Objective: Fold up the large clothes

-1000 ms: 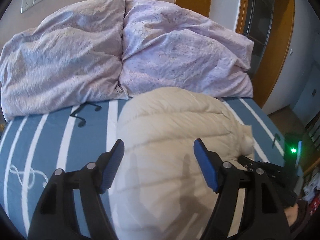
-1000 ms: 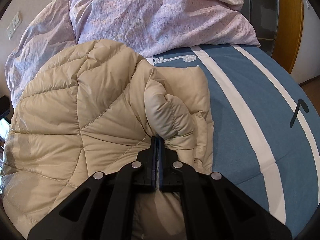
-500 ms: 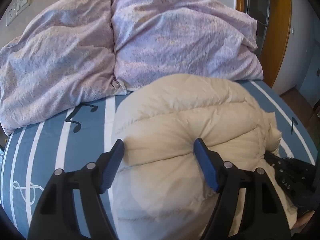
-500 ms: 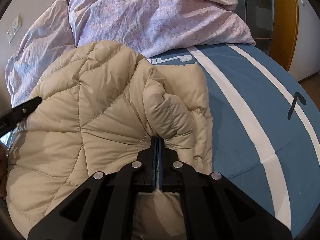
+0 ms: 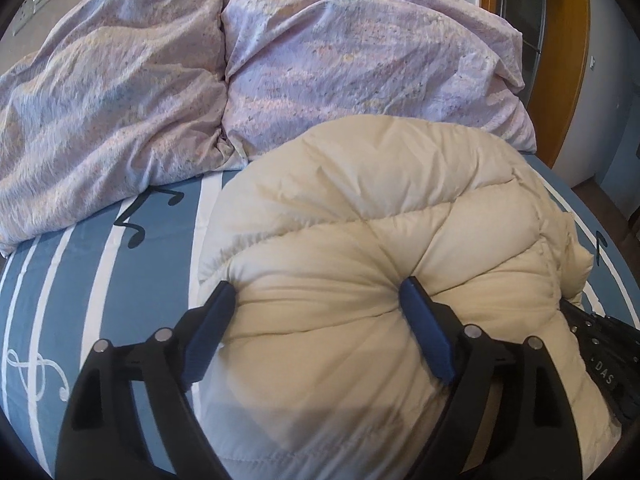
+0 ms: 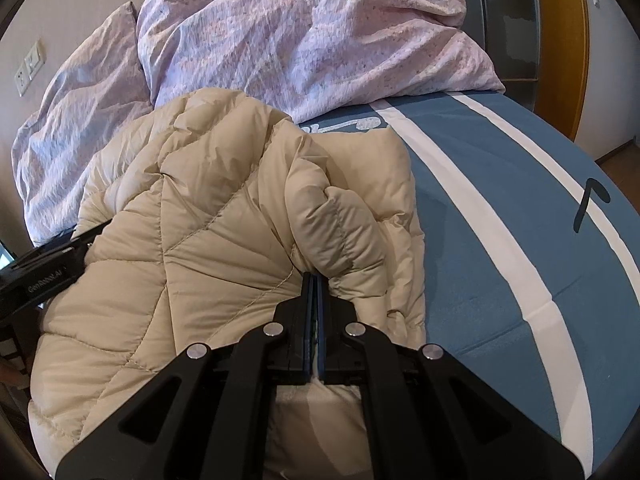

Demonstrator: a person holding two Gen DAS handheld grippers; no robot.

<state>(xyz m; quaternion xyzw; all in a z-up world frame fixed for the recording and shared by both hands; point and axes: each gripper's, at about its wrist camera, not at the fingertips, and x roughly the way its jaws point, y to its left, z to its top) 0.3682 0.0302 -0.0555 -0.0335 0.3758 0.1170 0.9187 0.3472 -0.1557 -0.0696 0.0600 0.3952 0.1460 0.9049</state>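
A cream quilted down jacket (image 5: 360,216) lies bunched on the blue striped bed sheet (image 5: 160,220). My left gripper (image 5: 318,294) is open, its blue pads pressed into a puffy fold of the jacket on either side. My right gripper (image 6: 313,280) is shut on a pinch of the jacket (image 6: 224,240) beside a rolled sleeve or collar bulge (image 6: 336,224). The left gripper's body shows at the left edge of the right wrist view (image 6: 44,268); the right gripper's body shows at the lower right of the left wrist view (image 5: 600,344).
Two lilac pillows (image 5: 360,52) are piled at the head of the bed behind the jacket. A wooden door frame (image 5: 568,60) stands at the right. The sheet (image 6: 500,216) lies bare right of the jacket. Wall sockets (image 6: 28,68) are at the left.
My left gripper has moved forward onto the jacket, so its open pads now press into a fold. My right gripper has stayed shut on the jacket, nearly still.
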